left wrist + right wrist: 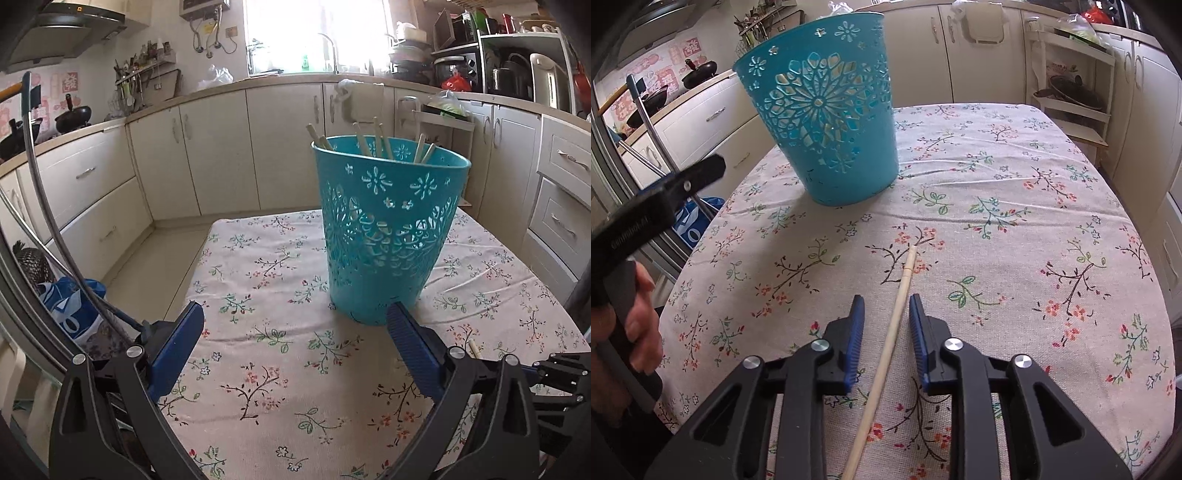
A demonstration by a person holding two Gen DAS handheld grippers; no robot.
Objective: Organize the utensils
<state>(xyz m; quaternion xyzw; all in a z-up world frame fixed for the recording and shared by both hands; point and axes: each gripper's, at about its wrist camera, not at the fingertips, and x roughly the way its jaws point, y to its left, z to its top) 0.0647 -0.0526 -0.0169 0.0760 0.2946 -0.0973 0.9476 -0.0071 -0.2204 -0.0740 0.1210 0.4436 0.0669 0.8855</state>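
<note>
Teal perforated basket [388,229], upright on floral cloth [266,295] covering worktop; flower cut-outs across the wall. Several wooden chopsticks [380,142] standing inside, tips leaning above the rim.

Left gripper [295,317]: jaws wide apart, empty, blue pads either side of bare cloth; right-hand pad just in front of the basket's base. Seen from right wrist view as a black body [657,192] at the left edge, held by a hand [639,325].

Right gripper [886,306]: jaws apart, low over the cloth, straddling a single chopstick [897,310] without touching it. Chopstick flat on the cloth, running lengthwise between the blue pads, far tip [913,251] pointing ahead, well short of the basket [823,110]. Near end out of sight under the gripper.

Small pale stick end [474,348] visible in left wrist view beside right-hand pad, likely the same chopstick.

Behind: cream kitchen cabinets [221,147], window [314,33], blue bag [74,306] on the floor
</note>
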